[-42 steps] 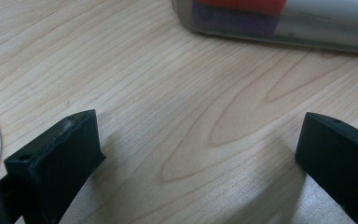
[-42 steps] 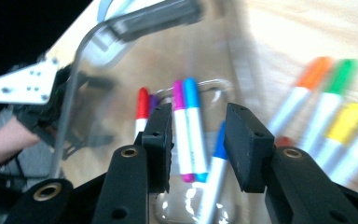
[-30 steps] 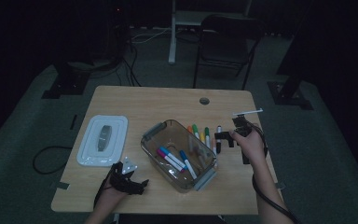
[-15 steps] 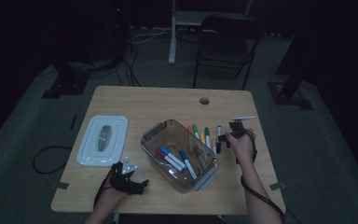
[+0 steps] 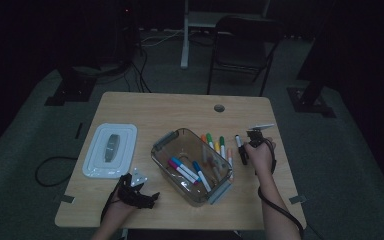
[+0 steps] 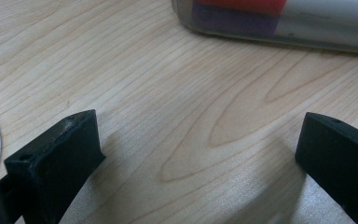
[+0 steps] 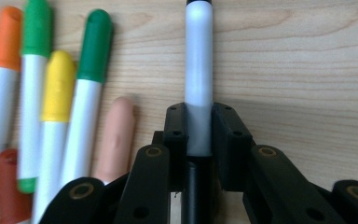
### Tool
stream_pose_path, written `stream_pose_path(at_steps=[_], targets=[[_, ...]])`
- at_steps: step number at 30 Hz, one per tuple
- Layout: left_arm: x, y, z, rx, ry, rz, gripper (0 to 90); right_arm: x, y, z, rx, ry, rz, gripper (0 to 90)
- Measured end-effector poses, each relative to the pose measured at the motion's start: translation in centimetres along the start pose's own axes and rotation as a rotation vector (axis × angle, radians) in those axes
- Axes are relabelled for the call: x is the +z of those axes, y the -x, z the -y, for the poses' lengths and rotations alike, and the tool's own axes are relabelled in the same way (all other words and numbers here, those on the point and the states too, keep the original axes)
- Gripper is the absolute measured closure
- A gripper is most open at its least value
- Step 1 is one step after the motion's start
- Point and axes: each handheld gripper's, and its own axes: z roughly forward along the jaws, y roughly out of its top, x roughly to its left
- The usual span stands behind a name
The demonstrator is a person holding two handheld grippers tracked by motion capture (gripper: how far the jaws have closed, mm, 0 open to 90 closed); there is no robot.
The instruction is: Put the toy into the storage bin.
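White-barrelled marker with black cap, one item, clamped between the pads of the right hand-held gripper, whose jaws have just been closing onto the barrel. Location: on the light wooden table, right of the clear plastic bin, at the outer end of a loose row of markers. Long axis: in line with the gripper's own reach, running straight away from the jaws; black cap at the far end, in the high view pointing toward the table's far edge. Grip sits on the barrel's near portion, probably so the marker can be lifted level and carried to the bin.

Row beside it, lying parallel: orange-capped marker, two green-capped markers, yellow-capped marker, peach marker. Bin already carries several markers, blue and pink among them.

White rectangular lid: flat on the table, left of the bin, out of the way.

Left hand-held gripper: jaws apart, empty, resting low near the table's front edge.
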Motion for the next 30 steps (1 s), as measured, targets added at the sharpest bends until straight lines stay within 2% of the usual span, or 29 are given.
stream_pose_path(at_steps=[3, 6, 7, 8, 9, 10, 14, 15, 18, 22, 23, 24, 25, 26, 27, 30], targets=[[0.0, 0.0, 0.0, 0.0, 0.0, 0.0, 0.7, -0.7, 0.1, 0.1, -0.002, 0.006, -0.015, 76.3], [0.0, 0.0, 0.0, 0.0, 0.0, 0.0, 0.7, -2.6, 0.0, 0.2, -0.017, 0.033, -0.046, 76.4], [0.0, 0.0, 0.0, 0.0, 0.0, 0.0, 0.7, -2.6, 0.0, 0.2, -0.017, 0.033, -0.046, 76.4], [0.0, 0.0, 0.0, 0.0, 0.0, 0.0, 0.7, -3.6, -0.3, 0.3, -0.037, 0.04, -0.066, 76.3], [0.0, 0.0, 0.0, 0.0, 0.0, 0.0, 0.7, -3.6, -0.3, 0.3, -0.037, 0.04, -0.066, 76.3], [0.0, 0.0, 0.0, 0.0, 0.0, 0.0, 0.7, -4.6, -0.7, 0.4, -0.053, 0.049, -0.092, 76.3], [0.0, 0.0, 0.0, 0.0, 0.0, 0.0, 0.7, -6.8, -2.0, 0.6, -0.099, 0.076, -0.138, 76.3], [0.0, 0.0, 0.0, 0.0, 0.0, 0.0, 0.7, -6.8, -2.0, 0.6, -0.099, 0.076, -0.138, 76.3], [0.0, 0.0, 0.0, 0.0, 0.0, 0.0, 0.7, -9.1, -3.7, 0.6, -0.149, 0.114, -0.187, 76.3], [0.0, 0.0, 0.0, 0.0, 0.001, -0.001, 0.7, -11.0, -5.6, 0.6, -0.209, 0.14, -0.24, 76.3], [0.0, 0.0, 0.0, 0.0, 0.001, -0.001, 0.7, -11.0, -5.6, 0.6, -0.209, 0.14, -0.24, 76.3], [0.0, 0.0, 0.0, 0.0, 0.002, -0.001, 0.7, -11.8, -6.7, 0.7, -0.237, 0.149, -0.275, 76.3], [0.0, 0.0, 0.0, 0.0, 0.002, -0.001, 0.7, -11.8, -6.7, 0.7, -0.237, 0.149, -0.275, 76.3], [0.0, 0.0, 0.0, -0.001, 0.002, -0.001, 0.7, -12.4, -7.8, 0.8, -0.272, 0.154, -0.299, 76.3], [0.0, 0.0, 0.0, -0.001, 0.002, -0.001, 0.7, -12.7, -8.4, 0.9, -0.282, 0.155, -0.323, 76.3], [0.0, 0.0, 0.0, -0.001, 0.001, 0.0, 0.7, -13.3, -10.1, 1.0, -0.33, 0.152, -0.355, 76.3]])
